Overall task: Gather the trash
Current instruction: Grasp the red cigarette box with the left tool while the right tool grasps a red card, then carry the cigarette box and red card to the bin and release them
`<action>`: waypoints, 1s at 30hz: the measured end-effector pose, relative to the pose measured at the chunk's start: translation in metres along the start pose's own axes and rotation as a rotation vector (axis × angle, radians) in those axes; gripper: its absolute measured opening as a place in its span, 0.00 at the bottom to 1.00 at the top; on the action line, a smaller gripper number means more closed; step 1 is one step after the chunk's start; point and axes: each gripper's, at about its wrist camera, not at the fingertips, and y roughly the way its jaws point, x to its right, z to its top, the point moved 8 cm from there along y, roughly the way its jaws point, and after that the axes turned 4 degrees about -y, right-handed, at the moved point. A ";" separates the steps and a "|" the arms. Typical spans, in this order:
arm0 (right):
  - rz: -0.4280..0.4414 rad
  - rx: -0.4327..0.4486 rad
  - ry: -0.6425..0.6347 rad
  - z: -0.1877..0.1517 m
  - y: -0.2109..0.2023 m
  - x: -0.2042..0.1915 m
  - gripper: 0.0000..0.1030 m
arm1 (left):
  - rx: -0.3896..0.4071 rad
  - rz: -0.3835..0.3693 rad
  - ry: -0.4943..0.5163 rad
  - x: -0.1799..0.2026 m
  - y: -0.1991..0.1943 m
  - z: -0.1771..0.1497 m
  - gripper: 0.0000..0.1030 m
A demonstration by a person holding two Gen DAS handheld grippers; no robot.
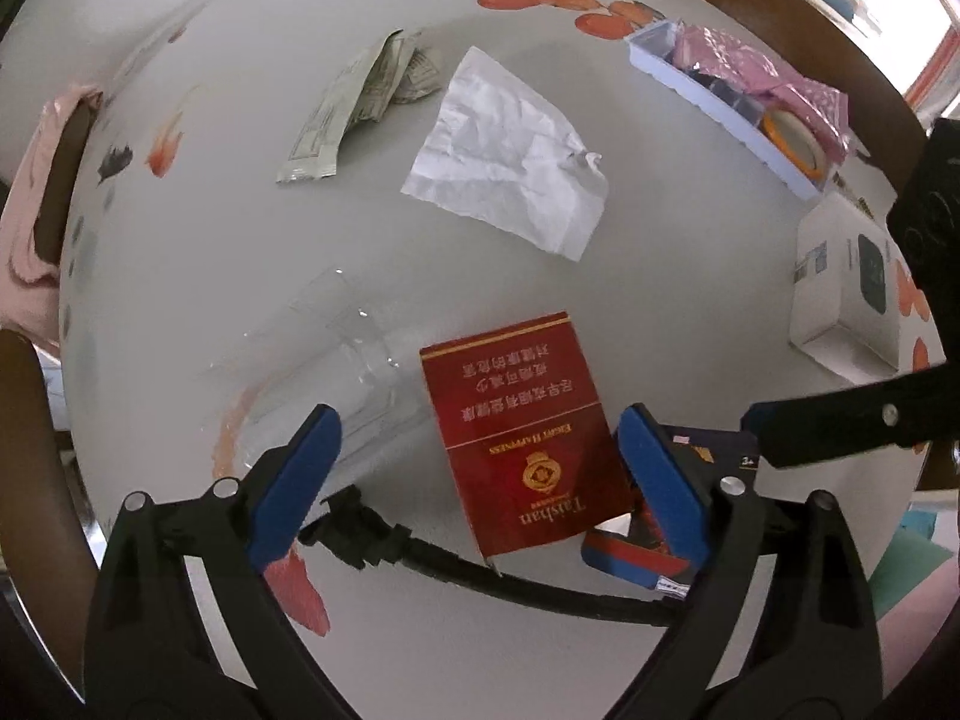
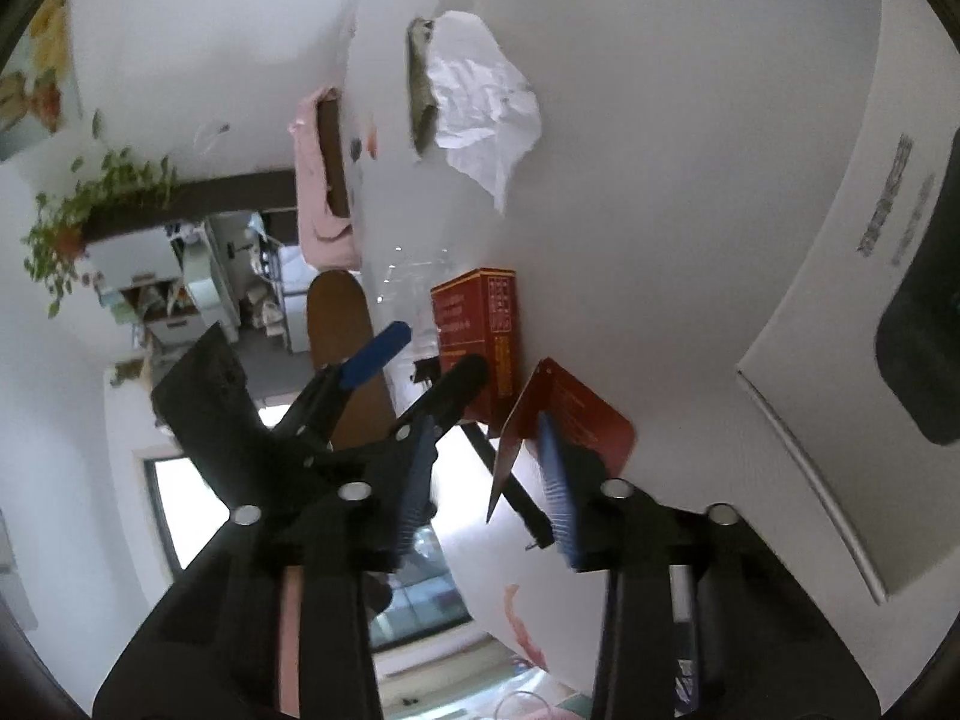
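Observation:
A red cigarette box (image 1: 522, 438) lies on the white table between the open fingers of my left gripper (image 1: 480, 438); it also shows in the right wrist view (image 2: 480, 336). A crumpled white paper (image 1: 510, 156) and a grey-green wrapper (image 1: 354, 102) lie farther back. A clear plastic film (image 1: 336, 348) lies left of the box. My right gripper (image 2: 486, 426) is open, rolled sideways at the table edge, with a red card piece (image 2: 576, 414) by its right finger. The right gripper's black finger (image 1: 840, 420) enters the left wrist view from the right.
A black cable (image 1: 480, 570) runs under the left gripper. A small blue-red packet (image 1: 636, 546) lies by its right finger. A white carton (image 1: 840, 300) and a lilac tray (image 1: 720, 102) with tape and pink bags stand right. Chairs ring the table.

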 end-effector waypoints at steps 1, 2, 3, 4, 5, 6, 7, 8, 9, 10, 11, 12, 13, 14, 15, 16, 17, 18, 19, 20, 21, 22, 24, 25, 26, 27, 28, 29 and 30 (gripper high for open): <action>-0.008 -0.004 0.003 0.000 0.001 0.001 0.32 | 0.001 -0.001 0.004 0.000 0.000 0.000 0.88; -0.013 -0.008 0.006 0.000 0.003 0.002 0.31 | 0.006 -0.005 0.005 0.000 -0.001 -0.001 0.88; -0.016 -0.012 0.012 0.000 0.004 0.003 0.30 | 0.009 -0.006 0.007 0.000 -0.001 -0.001 0.86; -0.015 -0.015 0.012 0.000 0.006 0.004 0.24 | 0.008 -0.005 0.005 0.000 -0.002 -0.002 0.84; -0.017 -0.019 0.013 0.000 0.007 0.004 0.16 | 0.007 -0.014 -0.002 0.000 -0.002 -0.003 0.79; -0.020 -0.023 0.014 -0.001 0.008 0.006 0.13 | 0.006 -0.022 -0.010 -0.001 -0.002 -0.005 0.72; -0.017 -0.025 0.011 -0.001 0.009 0.005 0.06 | 0.006 -0.033 -0.017 0.001 -0.002 -0.007 0.69; -0.019 -0.028 0.010 -0.001 0.011 0.005 0.05 | 0.002 -0.047 -0.025 0.000 -0.001 -0.008 0.65; -0.017 -0.031 0.007 -0.002 0.011 0.005 0.05 | -0.002 -0.055 -0.033 0.000 -0.001 -0.009 0.65; -0.018 -0.031 0.002 -0.002 0.010 0.004 0.05 | 0.004 -0.059 -0.039 -0.001 -0.001 -0.009 0.65; -0.021 -0.032 -0.004 -0.003 0.010 0.004 0.02 | 0.005 -0.058 -0.041 -0.001 -0.001 -0.010 0.65; -0.026 -0.031 -0.012 -0.003 0.009 0.003 0.01 | 0.005 -0.059 -0.039 0.001 -0.001 -0.009 0.62; -0.028 -0.027 -0.015 -0.002 0.008 0.003 0.01 | 0.008 -0.056 -0.034 0.001 -0.001 -0.009 0.60; -0.026 -0.024 -0.015 -0.002 0.007 0.003 0.01 | 0.013 -0.055 -0.030 0.002 -0.002 -0.008 0.56; -0.029 -0.020 -0.015 -0.001 0.006 0.004 0.01 | 0.015 -0.058 -0.027 0.004 -0.002 -0.007 0.53; -0.031 -0.017 -0.019 -0.001 0.004 0.004 0.01 | 0.016 -0.056 -0.024 0.004 -0.003 -0.006 0.53; -0.028 -0.017 -0.021 -0.001 0.003 0.004 0.01 | 0.014 -0.055 -0.024 0.004 -0.003 -0.006 0.52; -0.026 -0.016 -0.022 -0.001 0.001 0.004 0.01 | 0.013 -0.058 -0.028 0.003 -0.002 -0.006 0.51; -0.023 -0.013 -0.025 0.000 -0.001 0.004 0.01 | 0.013 -0.060 -0.035 0.002 -0.003 -0.006 0.51; -0.019 -0.013 -0.028 -0.001 -0.002 0.004 0.01 | 0.014 -0.061 -0.044 0.000 -0.004 -0.006 0.50; -0.019 -0.010 -0.031 -0.001 -0.005 0.005 0.01 | 0.016 -0.058 -0.056 -0.002 -0.005 -0.006 0.50; -0.016 -0.008 -0.033 -0.001 -0.007 0.005 0.01 | 0.018 -0.054 -0.061 -0.003 -0.005 -0.006 0.50; -0.005 0.001 -0.034 0.000 -0.013 0.003 0.01 | 0.023 -0.059 -0.079 -0.006 -0.010 -0.006 0.50; -0.003 0.004 -0.038 0.000 -0.016 0.003 0.01 | 0.030 -0.055 -0.086 -0.008 -0.014 -0.005 0.50; 0.001 0.007 -0.042 0.000 -0.019 0.002 0.01 | 0.036 -0.050 -0.087 -0.010 -0.016 -0.005 0.50; 0.007 0.012 -0.047 0.000 -0.023 0.001 0.01 | 0.046 -0.046 -0.090 -0.012 -0.021 -0.003 0.50; 0.011 0.017 -0.052 0.001 -0.027 -0.001 0.01 | 0.057 -0.044 -0.097 -0.014 -0.027 -0.001 0.50; 0.015 0.022 -0.055 0.001 -0.031 -0.002 0.01 | 0.067 -0.046 -0.102 -0.015 -0.032 0.001 0.50; 0.025 0.029 -0.060 0.001 -0.036 -0.005 0.01 | 0.074 -0.046 -0.105 -0.016 -0.036 0.003 0.50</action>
